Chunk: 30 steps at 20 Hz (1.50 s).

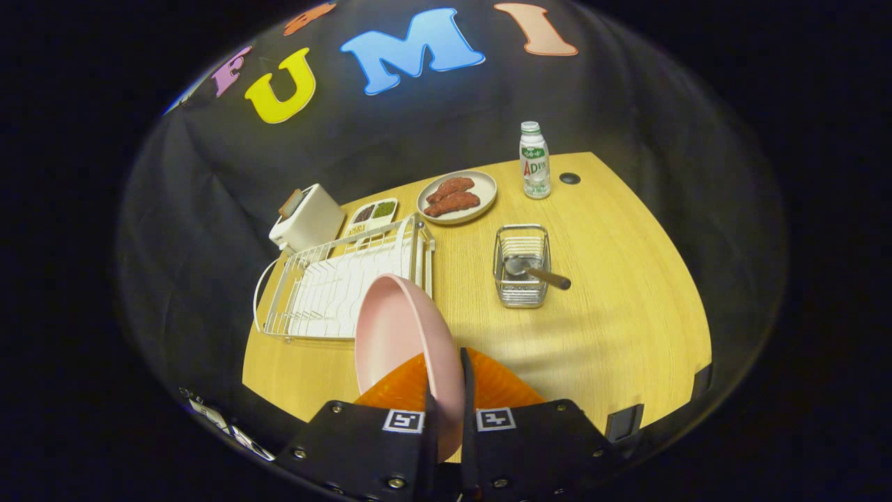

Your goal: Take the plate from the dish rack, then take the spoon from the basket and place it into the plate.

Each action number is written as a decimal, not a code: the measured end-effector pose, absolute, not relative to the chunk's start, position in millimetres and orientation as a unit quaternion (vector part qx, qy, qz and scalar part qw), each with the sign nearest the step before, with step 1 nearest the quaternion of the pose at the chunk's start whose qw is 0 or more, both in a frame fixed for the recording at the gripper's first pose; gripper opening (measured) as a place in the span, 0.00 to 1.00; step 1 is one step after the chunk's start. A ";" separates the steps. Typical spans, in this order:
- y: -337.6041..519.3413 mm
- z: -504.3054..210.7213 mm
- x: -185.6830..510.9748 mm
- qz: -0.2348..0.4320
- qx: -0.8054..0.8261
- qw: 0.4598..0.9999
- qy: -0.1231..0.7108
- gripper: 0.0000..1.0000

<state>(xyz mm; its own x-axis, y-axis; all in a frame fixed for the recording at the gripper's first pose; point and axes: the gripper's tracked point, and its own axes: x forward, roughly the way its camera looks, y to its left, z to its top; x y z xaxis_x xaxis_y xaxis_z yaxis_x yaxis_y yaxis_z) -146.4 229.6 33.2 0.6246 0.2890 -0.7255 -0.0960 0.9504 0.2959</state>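
Observation:
My gripper (pixel 446 390) is shut on the rim of a pink plate (pixel 397 335), which stands on edge between the orange fingers (pixel 502 387), lifted above the table. Just beyond the plate sits the white wire dish rack (pixel 334 286), with no dish in it. Further right, ahead of the fingers, a small wire basket (pixel 521 266) holds a spoon (pixel 540 273), its metal bowl inside and its brown handle sticking out over the rim.
Behind the rack stand a white toaster (pixel 306 217) and a small divided dish (pixel 373 213). A beige plate with sausages (pixel 456 196), a white bottle (pixel 534 160) and a black table grommet (pixel 569 178) lie further back on the wooden table (pixel 613 314).

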 end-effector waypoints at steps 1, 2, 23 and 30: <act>229.5 23.7 -153.1 0.114 0.127 0.888 0.427 0.13; 230.5 14.1 -155.8 0.120 0.140 0.883 0.433 0.13; 228.9 -101.2 -167.4 0.185 0.240 0.799 0.520 0.13; 185.3 -80.0 -147.3 0.155 0.165 0.870 0.437 0.33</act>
